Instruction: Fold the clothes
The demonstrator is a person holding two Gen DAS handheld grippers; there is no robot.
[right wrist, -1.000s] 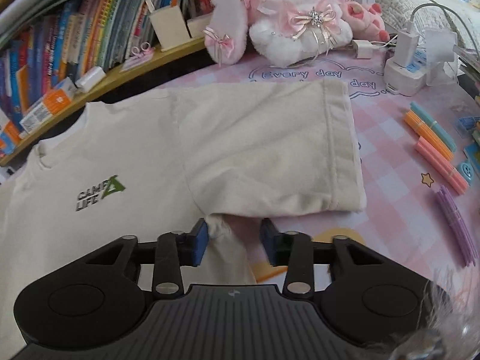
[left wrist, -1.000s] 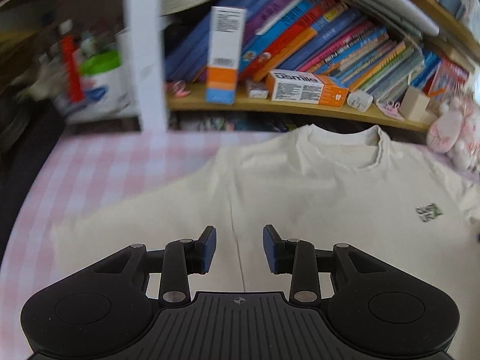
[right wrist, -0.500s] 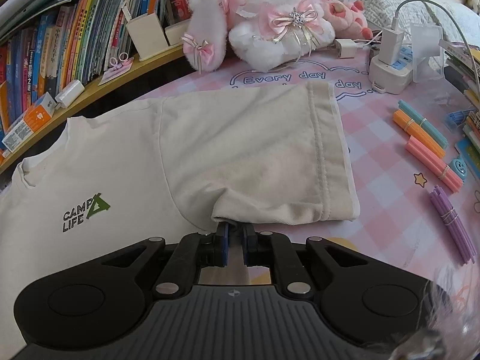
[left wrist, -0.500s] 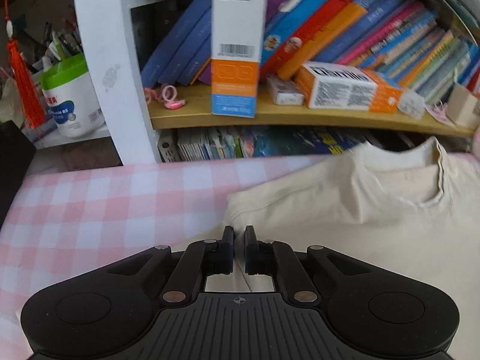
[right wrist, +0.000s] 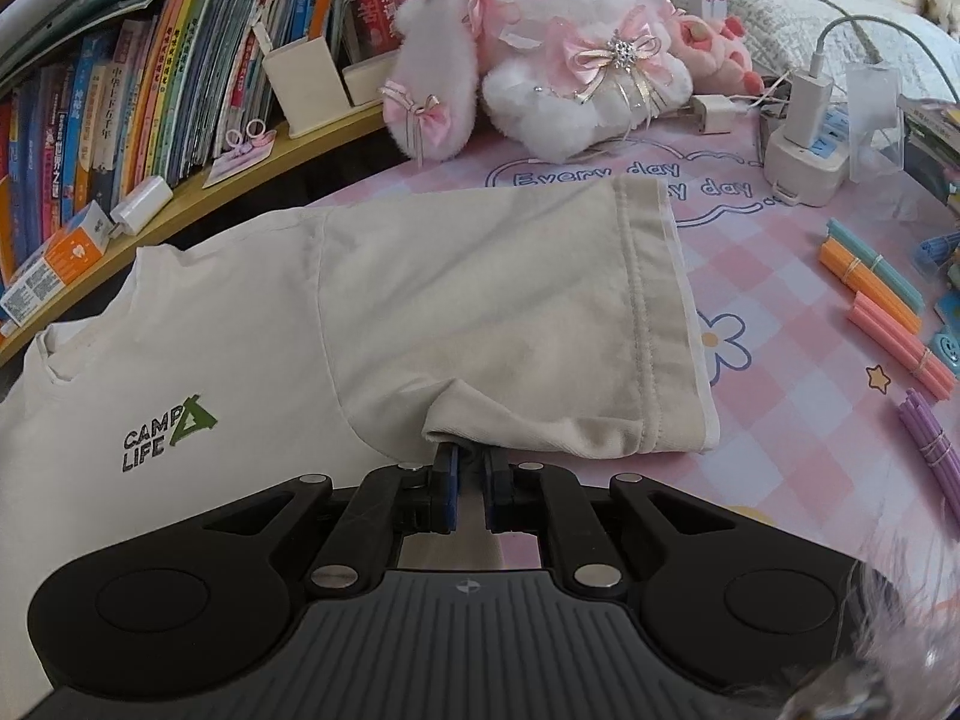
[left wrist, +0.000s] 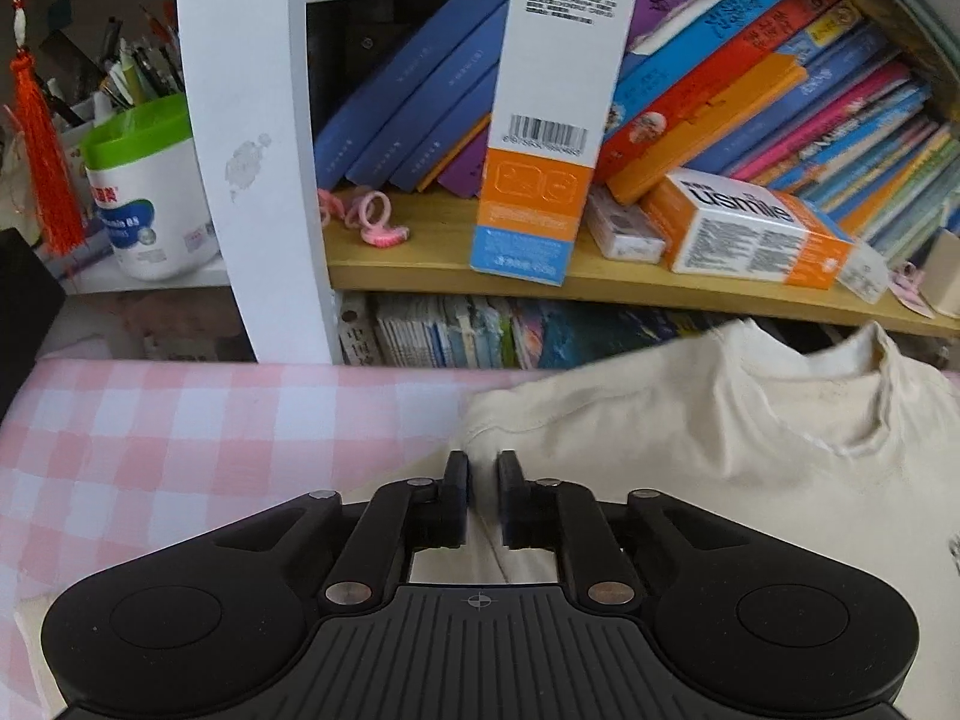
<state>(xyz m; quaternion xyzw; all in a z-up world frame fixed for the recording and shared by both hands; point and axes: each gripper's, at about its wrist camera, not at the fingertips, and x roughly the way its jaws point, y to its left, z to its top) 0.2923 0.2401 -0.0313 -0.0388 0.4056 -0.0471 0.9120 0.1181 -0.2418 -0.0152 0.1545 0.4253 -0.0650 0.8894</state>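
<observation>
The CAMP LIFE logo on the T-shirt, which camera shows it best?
The right wrist view: the CAMP LIFE logo sits whole and readable on the cream T-shirt. The left wrist view catches only a blurred sliver at its right edge.

Cream T-shirt (right wrist: 252,324) with green-and-black chest logo (right wrist: 165,432), left of the black right gripper (right wrist: 471,456). Pink-and-white checked tablecloth (left wrist: 180,438) left of the black left gripper (left wrist: 482,462).

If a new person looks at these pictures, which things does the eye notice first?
First, the cream T-shirt spread on the pink checked tablecloth, its sleeve pinched by the right hand-held gripper. Behind it sits a white plush rabbit, beside a shelf of colourful books.
</observation>
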